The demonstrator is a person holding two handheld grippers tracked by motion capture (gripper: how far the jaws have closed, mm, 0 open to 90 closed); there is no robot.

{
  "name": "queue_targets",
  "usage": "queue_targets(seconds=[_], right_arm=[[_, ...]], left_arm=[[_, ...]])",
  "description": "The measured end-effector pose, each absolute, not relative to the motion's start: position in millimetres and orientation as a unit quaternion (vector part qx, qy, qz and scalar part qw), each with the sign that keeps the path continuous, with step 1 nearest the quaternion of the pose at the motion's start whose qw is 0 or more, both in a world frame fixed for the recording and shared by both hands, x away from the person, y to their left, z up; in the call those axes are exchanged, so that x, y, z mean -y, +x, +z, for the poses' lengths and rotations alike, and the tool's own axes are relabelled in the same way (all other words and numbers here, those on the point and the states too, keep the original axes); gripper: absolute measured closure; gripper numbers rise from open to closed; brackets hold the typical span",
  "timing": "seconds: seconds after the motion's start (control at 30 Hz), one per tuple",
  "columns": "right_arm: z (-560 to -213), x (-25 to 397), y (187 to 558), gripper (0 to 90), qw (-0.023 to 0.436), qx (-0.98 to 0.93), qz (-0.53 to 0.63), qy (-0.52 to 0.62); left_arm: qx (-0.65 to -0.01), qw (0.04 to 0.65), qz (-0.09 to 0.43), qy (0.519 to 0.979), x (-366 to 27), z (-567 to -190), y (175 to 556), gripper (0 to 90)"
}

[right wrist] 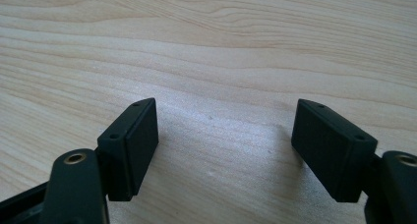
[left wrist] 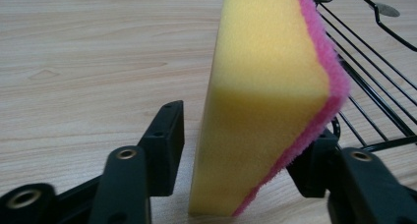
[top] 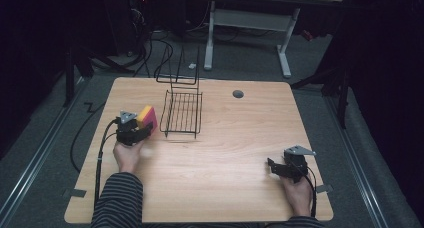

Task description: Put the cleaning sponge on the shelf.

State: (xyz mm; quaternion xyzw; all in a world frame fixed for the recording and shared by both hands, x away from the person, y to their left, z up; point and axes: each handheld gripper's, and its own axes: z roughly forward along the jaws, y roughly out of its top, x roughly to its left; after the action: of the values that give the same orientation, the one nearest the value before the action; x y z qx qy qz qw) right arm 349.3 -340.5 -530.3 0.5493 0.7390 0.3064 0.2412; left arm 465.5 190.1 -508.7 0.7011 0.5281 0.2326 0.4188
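Observation:
A yellow sponge [top: 146,117] with a pink scrub side stands on edge on the wooden table [top: 225,153], just left of a black wire rack [top: 182,110]. My left gripper [top: 141,131] is open around it. In the left gripper view the sponge [left wrist: 260,101] sits between the jaws of the left gripper [left wrist: 248,126]: the right jaw touches the pink side, while a small gap separates the left jaw from the yellow face. The rack [left wrist: 373,86] lies close on the right. My right gripper [top: 272,166] rests at the table's near right, open, and the right gripper [right wrist: 223,116] holds nothing.
A round grommet [top: 238,94] sits in the tabletop at the far right of the rack. Bare wood spans the middle between both hands. Beyond the table stand a desk frame [top: 250,23] and floor cables.

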Motion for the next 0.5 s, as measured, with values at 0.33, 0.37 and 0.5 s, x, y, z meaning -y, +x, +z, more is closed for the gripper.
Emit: queue_targets(seconds=[0.33, 0.37, 0.5], right_arm=[[-530.4, 340.5, 349.2, 26.1, 0.242, -0.739, 0.307, 0.549], [-530.4, 340.5, 349.2, 26.1, 0.242, -0.739, 0.307, 0.549], [-530.3, 340.4, 349.2, 26.0, 0.241, -0.739, 0.307, 0.550]], left_arm=[[-0.518, 0.417, 0.239, 0.708, -191.0, -508.4, 462.1, 60.7], [-0.519, 0.417, 0.239, 0.707, -191.3, -508.3, 461.8, 60.8], [-0.522, 0.427, 0.233, 0.701, -194.7, -505.6, 459.9, 61.1]])
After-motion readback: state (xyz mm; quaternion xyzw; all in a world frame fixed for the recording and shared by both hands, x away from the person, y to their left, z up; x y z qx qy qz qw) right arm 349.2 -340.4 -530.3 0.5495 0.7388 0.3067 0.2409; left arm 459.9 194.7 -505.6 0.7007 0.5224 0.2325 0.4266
